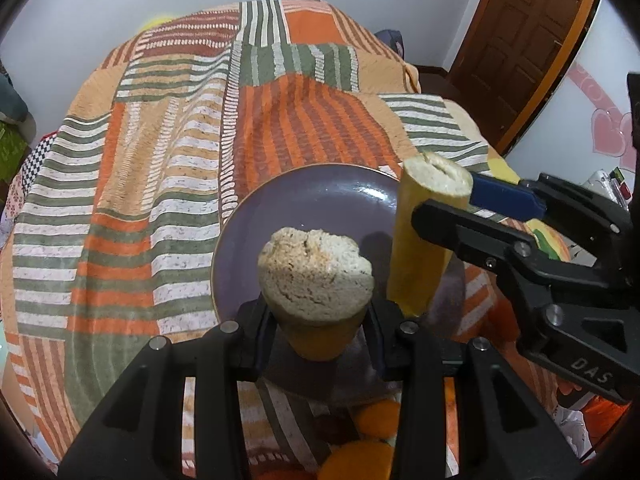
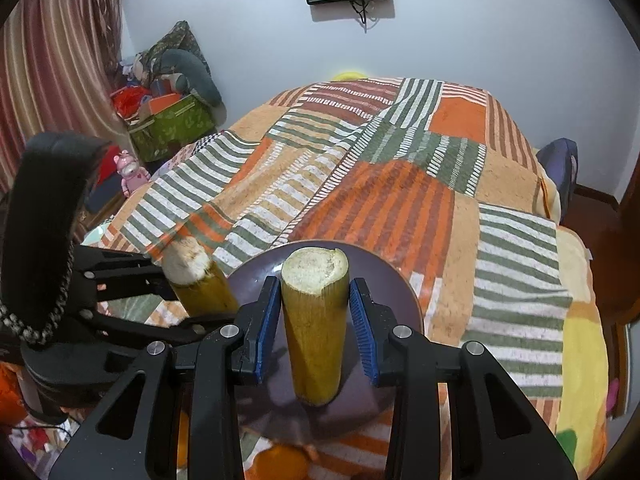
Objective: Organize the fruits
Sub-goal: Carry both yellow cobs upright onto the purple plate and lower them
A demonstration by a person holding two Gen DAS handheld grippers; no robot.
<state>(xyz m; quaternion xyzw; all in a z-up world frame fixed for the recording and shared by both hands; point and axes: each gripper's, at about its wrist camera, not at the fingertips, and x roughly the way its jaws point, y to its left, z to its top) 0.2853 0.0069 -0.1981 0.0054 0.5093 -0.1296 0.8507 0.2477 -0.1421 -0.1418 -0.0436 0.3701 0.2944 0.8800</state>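
We hold one cut sugarcane piece in each tool, both hanging over the purple plate (image 1: 304,200) on the striped bedspread (image 1: 140,208).

The left gripper (image 1: 320,332) is narrowed onto its sugarcane piece (image 1: 316,280), pads pressing both sides low on the stalk. The right gripper (image 2: 316,320) carries the longer sugarcane piece (image 2: 314,320); its blue pads (image 2: 267,320) look pressed to the stalk's lower flanks, though the contact itself is partly hidden.

To place them well, we should lower each stalk until its hidden bottom end meets the plate, then tip it flat before letting go, since a round stalk released upright will likely topple and roll. We judge it wise to set them side by side, apart from the rim.

In the left view the second stalk stands at about two o'clock from ours. Both long axes run along the fingers, pale fibrous cut ends pointing away toward twelve o'clock. Oranges (image 1: 360,456) lie off the plate at six o'clock.
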